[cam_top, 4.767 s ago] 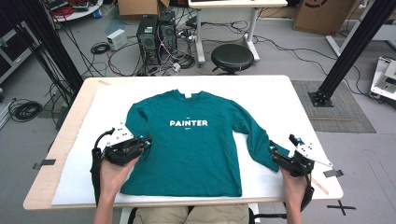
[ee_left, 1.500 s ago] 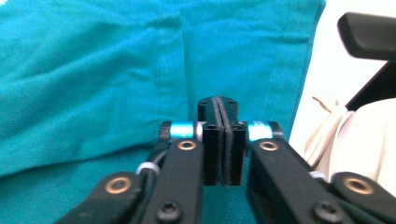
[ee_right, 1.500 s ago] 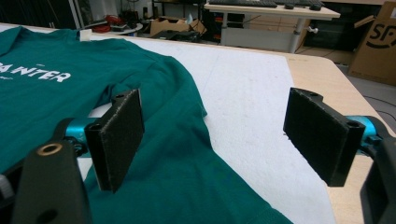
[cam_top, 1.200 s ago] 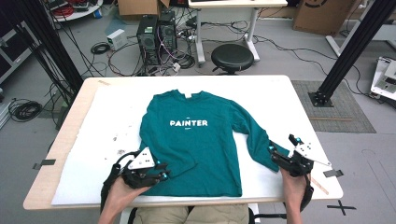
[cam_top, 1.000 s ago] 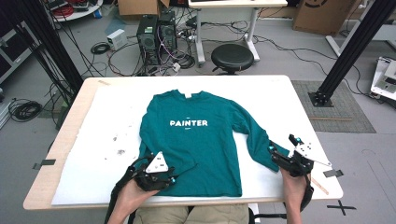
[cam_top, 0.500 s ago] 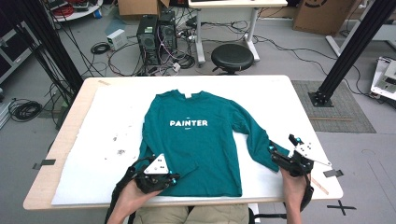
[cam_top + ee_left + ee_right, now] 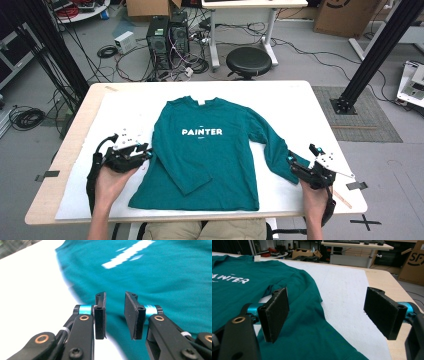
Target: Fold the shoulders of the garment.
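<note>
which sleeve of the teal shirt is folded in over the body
The sleeve on the left tool's side: it lies folded across the front of the teal shirt. The other sleeve stretches out flat toward the open right tool.

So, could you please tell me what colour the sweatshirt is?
Teal, with white lettering; the sweatshirt shows best in the high view.

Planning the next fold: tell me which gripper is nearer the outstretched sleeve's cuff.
Right. The right gripper sits at the cuff; the left gripper is across the shirt.
</note>
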